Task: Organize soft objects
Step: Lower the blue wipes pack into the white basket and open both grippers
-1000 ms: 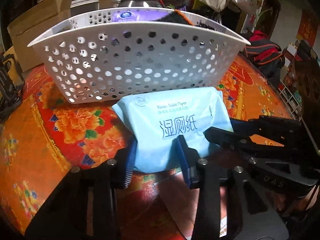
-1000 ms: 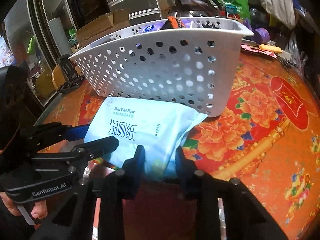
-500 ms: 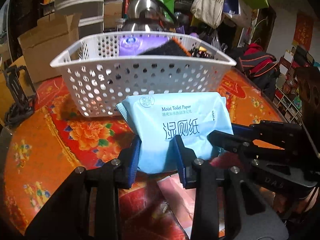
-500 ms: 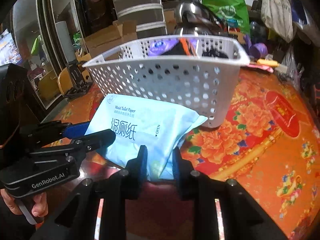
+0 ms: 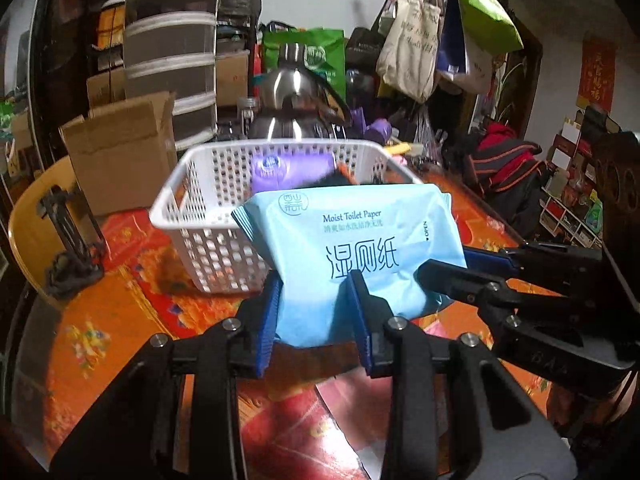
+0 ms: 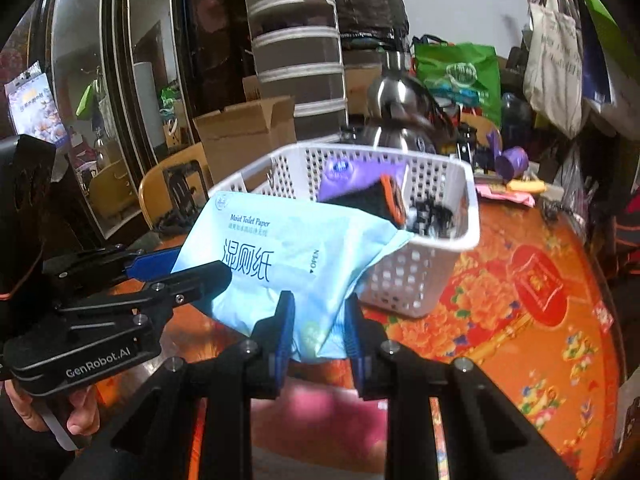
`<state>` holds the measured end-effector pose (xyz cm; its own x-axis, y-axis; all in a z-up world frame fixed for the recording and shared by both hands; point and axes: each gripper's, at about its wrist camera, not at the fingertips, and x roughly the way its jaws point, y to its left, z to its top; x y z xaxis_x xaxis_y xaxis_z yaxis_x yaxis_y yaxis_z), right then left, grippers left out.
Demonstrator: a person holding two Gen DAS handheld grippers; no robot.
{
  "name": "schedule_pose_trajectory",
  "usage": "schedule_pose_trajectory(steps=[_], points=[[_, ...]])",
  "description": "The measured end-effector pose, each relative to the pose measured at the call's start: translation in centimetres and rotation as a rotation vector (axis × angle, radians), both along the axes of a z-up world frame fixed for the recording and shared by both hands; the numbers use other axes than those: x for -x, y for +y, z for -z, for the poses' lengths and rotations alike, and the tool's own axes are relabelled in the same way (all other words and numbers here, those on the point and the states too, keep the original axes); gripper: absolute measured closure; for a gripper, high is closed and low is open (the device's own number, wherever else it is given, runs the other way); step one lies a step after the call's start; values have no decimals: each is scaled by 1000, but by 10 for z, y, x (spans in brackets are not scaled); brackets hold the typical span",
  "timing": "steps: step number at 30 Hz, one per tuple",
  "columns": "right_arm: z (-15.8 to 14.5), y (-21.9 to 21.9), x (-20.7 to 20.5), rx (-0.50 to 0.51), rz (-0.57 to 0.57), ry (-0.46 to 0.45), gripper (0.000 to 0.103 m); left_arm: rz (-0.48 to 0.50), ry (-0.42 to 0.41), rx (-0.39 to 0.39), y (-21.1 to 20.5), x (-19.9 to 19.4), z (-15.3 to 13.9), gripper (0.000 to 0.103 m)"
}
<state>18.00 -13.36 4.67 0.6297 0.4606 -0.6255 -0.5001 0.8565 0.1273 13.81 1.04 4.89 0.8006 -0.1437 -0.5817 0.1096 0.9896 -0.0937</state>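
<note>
Together, the left claw point(image 5: 316, 312) and right claw point(image 6: 318, 320) pinch the blue wipes pack point(image 5: 352, 248) before the white basket point(image 5: 200, 216).

The wipes pack point(image 5: 360, 248) hides part of the basket's point(image 5: 192, 200) near wall; the dark items point(image 6: 432, 216) inside are too blurred to identify.
</note>
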Motion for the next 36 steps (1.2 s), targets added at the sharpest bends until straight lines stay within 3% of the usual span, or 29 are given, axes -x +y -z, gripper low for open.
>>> schedule_pose_trajectory(steps=[7, 16, 24, 36], points=[[-32, 7, -19, -3, -1, -31, 80, 0, -20, 4, 7, -23, -32, 72], [-56, 13, -72, -11, -2, -39, 80, -8, -7, -3, 16, -86, -60, 72], [-39, 27, -116, 7, 11, -4, 80, -24, 51, 14, 33, -143, -38, 72], [-3, 52, -141, 37, 4, 30, 80, -67, 110, 52, 58, -177, 8, 72]])
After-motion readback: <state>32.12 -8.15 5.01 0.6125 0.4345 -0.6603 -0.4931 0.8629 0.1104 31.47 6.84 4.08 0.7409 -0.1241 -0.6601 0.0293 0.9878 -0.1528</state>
